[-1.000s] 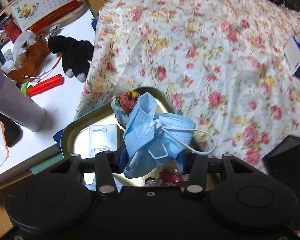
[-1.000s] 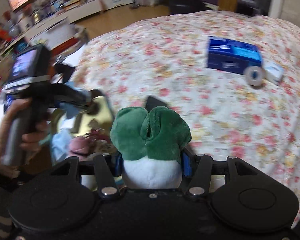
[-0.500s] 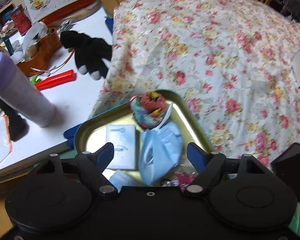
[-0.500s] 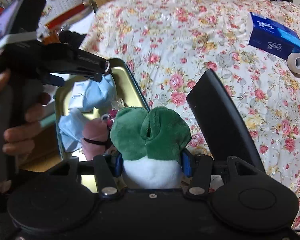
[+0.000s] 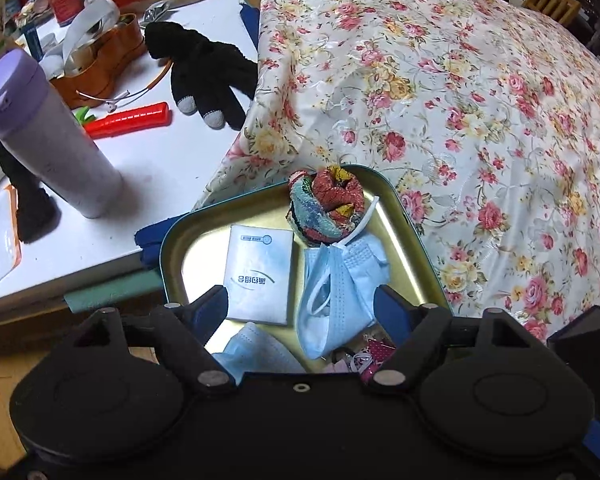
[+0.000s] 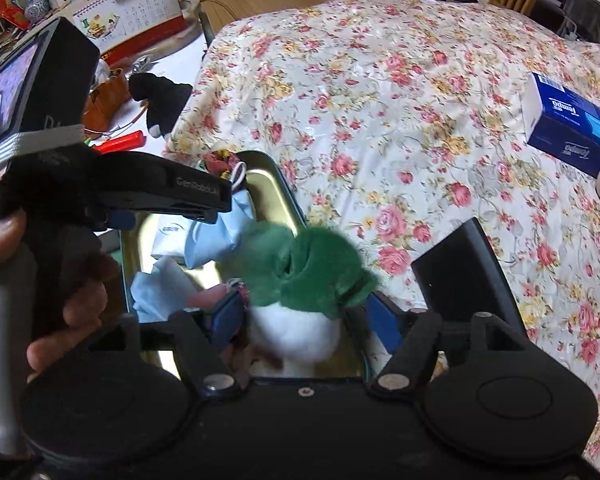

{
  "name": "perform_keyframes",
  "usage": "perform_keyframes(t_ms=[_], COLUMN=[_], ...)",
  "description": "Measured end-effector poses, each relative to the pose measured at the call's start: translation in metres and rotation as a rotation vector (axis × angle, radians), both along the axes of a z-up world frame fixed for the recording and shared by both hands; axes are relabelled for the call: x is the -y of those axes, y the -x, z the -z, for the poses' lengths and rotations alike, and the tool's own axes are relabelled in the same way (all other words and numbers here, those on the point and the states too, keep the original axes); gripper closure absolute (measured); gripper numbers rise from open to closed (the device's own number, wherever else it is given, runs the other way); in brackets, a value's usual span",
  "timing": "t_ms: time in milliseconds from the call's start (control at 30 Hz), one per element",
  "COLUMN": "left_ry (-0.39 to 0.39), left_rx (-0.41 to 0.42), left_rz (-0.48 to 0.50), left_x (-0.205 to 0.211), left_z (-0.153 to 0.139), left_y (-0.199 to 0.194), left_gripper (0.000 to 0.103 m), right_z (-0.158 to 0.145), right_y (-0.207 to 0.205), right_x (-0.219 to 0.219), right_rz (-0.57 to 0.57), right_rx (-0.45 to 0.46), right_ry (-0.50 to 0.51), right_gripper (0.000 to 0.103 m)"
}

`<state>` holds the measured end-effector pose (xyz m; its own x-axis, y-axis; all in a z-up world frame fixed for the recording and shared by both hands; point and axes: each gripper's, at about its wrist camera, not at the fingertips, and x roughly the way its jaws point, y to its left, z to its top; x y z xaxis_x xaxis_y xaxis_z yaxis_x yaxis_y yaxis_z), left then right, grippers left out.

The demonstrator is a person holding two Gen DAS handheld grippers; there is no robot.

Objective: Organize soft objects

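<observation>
One squishy, light green-and-white plush toy (image 6: 304, 280) sits between the spread right gripper (image 6: 304, 316); re-grab its white belly, 6 o'clock of the tin tray (image 6: 276, 184). Left gripper (image 5: 300, 300) gapes empty.

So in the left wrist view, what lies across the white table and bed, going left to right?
Lilac insulated bottle → red plastic cutter → black knitted glove → floral bedspread.

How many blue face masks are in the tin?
2. One blue mask lies beside the white packet; another mask sits at the tin's near edge, partly hidden by the left tool. More may be hidden.
</observation>
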<state>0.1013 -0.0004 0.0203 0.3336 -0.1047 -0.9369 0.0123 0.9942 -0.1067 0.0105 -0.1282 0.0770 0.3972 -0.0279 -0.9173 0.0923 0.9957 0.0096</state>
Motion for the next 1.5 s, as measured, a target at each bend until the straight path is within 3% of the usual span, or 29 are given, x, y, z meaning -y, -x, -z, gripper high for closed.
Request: perform_keyframes(t_ms=[667,933,1500], left_ry=[0.000,-0.058,-0.070], left_rx=[-0.014,0.007,0.007], left_rz=[-0.002,0.000,0.010], left_x=[-0.002,0.000,0.000], left_z=[0.004,0.003,0.004], left_y=[0.003,0.005,0.006], left_gripper=[0.027,0.027,0.027], right_z=[0.017,0.015,0.017], right_y=[0.012,0.015,0.020], right_x=[-0.003,-0.001,-0.002], right_rz=[0.025,0.041,0.048], right_rx=[-0.104,-0.114,-0.136], right_ry=[0.048,0.059,0.082], right_gripper=[0.032,0.032,0.032])
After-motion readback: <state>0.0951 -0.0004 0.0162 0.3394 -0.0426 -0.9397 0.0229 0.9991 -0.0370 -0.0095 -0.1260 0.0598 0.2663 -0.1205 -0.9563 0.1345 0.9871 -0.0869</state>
